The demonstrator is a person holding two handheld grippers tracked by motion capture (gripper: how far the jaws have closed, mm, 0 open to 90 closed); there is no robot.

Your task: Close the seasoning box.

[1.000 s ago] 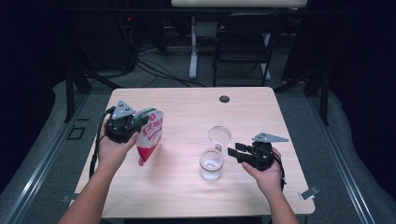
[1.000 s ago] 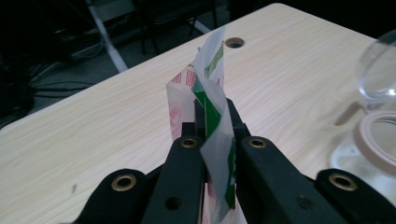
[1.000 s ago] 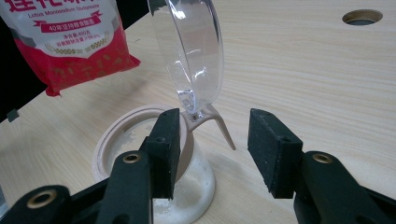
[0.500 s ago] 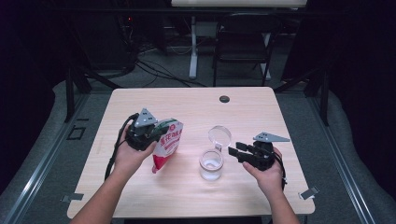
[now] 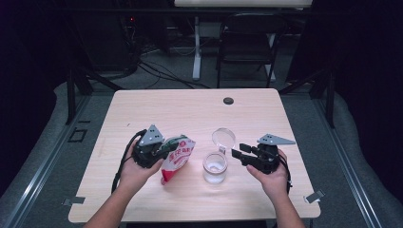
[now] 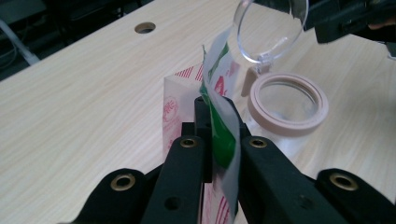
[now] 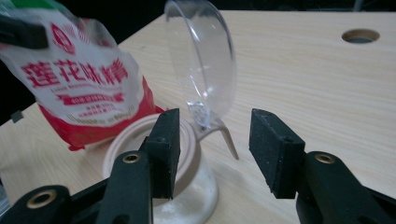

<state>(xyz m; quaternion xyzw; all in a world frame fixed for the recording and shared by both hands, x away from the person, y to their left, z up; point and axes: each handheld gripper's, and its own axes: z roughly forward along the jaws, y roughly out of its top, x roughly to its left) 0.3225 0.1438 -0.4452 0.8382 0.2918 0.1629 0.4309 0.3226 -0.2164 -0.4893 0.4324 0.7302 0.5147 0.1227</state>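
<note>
Left gripper view: pouch (image 6: 219, 116) pinched between fingers (image 6: 184, 158); jar (image 6: 287, 100) just beyond.

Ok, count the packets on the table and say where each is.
1. The red and white packet is clamped in the left tongs, just left of the open jar. No others visible.

On the table (image 5: 142, 109), slightly below the middle of the high view, stands a jar (image 5: 215, 167) with its hinged lid (image 5: 224, 138) tipped up behind it. Just left of the jar hangs a packet (image 5: 177, 157), held at its top in the left gripper (image 5: 164, 148), further left. The right gripper (image 5: 240, 155) sits just right of the jar. A hole (image 5: 228, 100) lies near the table's far edge, upper middle.
</note>
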